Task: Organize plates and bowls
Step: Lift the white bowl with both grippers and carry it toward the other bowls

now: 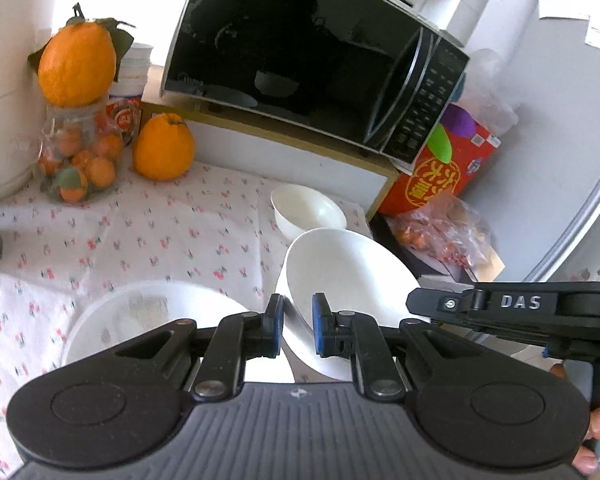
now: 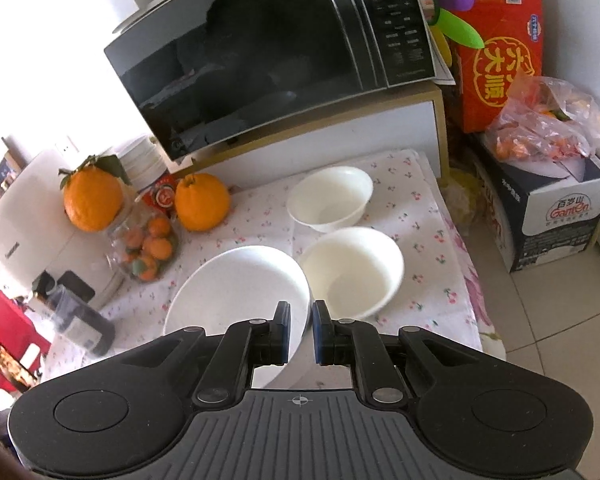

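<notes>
The mid-sized bowl [image 1: 352, 276] sits tipped at the right side of the flowered tablecloth [image 1: 140, 232], its near rim running between the blue pads of the left gripper [image 1: 297, 322]. The tongs there are drawn narrow onto that rim, and the tilt suggests the bowl hangs from the pinch instead of resting flat. A rim grip suits a thin, smooth wall that offers no other hold.

Just beyond it stands the small bowl [image 1: 308, 208], upright, near the shelf edge. To the left lies the large bowl [image 1: 148, 316], flat on the cloth. Seen from the right wrist, all three are close together, the large bowl [image 2: 240, 292] nearest, so nesting by size looks like the aim.

The right gripper [image 2: 301, 322] hovers over the right edge of the large bowl with its tongs narrow; whether they pinch that rim or merely stand above it cannot be told. It may be there to steady the bowl.

Further out, an orange [image 1: 162, 148] and a jar of small fruit [image 1: 80, 160] crowd the back left under the microwave [image 1: 300, 52], leaving the near cloth as working room
</notes>
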Demonstrator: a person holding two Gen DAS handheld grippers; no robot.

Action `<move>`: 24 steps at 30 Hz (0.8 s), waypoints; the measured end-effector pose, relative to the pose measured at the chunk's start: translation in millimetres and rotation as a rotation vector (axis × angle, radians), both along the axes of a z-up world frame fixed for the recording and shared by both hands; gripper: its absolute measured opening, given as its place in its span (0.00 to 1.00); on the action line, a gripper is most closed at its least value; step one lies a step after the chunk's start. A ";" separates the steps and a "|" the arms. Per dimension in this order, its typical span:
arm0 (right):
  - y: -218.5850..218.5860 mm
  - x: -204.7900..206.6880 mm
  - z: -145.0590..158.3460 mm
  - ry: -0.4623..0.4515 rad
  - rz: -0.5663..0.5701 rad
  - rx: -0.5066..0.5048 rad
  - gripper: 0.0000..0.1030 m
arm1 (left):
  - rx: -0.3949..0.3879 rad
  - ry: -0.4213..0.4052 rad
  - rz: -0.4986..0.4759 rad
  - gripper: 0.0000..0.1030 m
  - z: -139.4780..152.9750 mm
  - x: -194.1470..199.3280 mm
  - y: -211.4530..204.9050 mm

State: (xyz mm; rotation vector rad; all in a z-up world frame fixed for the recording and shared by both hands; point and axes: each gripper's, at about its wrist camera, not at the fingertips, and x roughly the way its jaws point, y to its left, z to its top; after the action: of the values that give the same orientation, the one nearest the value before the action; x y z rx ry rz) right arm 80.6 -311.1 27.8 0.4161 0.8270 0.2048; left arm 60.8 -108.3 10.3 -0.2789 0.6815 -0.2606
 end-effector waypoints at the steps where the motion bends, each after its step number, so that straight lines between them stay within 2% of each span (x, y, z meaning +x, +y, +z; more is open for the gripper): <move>1: -2.6 -1.1 -4.9 0.017 -0.003 0.004 0.12 | 0.001 0.003 0.001 0.13 -3.0 -2.4 -2.8; 3: -8.6 -2.4 -14.6 0.065 -0.006 0.007 0.12 | 0.007 0.008 0.001 0.13 -11.0 -8.1 -8.6; 11: -25.8 -9.3 -38.1 0.137 0.023 -0.019 0.13 | 0.025 0.026 -0.016 0.13 -35.1 -19.8 -28.3; 16: -28.8 -12.9 -43.7 0.142 0.053 -0.066 0.14 | 0.032 0.038 -0.025 0.13 -44.0 -21.9 -35.0; 24: -30.7 -6.5 -56.2 0.188 0.063 -0.077 0.15 | 0.070 0.067 -0.028 0.13 -56.7 -25.5 -42.2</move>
State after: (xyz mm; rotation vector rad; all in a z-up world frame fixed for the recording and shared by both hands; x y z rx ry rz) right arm 74.0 -341.9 -28.4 0.3402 1.0306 0.1932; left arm 35.3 -150.5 -46.4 -0.2120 0.7599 -0.2547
